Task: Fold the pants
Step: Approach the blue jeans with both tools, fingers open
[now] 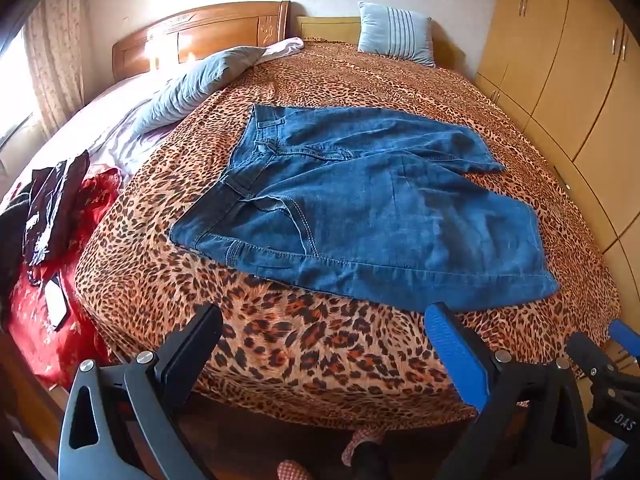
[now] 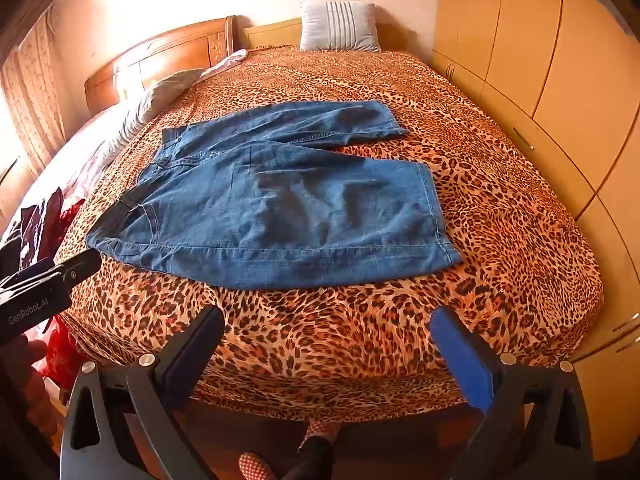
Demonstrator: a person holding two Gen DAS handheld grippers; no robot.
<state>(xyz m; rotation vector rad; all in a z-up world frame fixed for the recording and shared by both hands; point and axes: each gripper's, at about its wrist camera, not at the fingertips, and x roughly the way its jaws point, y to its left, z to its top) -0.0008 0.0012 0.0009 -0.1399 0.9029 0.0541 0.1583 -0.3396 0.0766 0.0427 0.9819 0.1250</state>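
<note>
— Where are the pants?
— The blue denim pants [image 1: 360,208] lie flat on the leopard-print bedspread [image 1: 320,344].
— And the grippers?
— Left gripper [image 1: 324,344] and right gripper [image 2: 328,344] both gape wide, empty, near the bed's edge.

Jeans [image 1: 360,208] flat on leopard bedspread [image 1: 320,344]; left tool [image 1: 324,344] open, clear of both.

A bed [image 1: 304,360] with a leopard-print cover carries blue denim pants [image 1: 360,208] spread flat across its middle, nearer the foot edge. A striped blue pillow [image 1: 396,34] stands at the head edge, a grey pillow [image 1: 200,80] along the left side.
</note>
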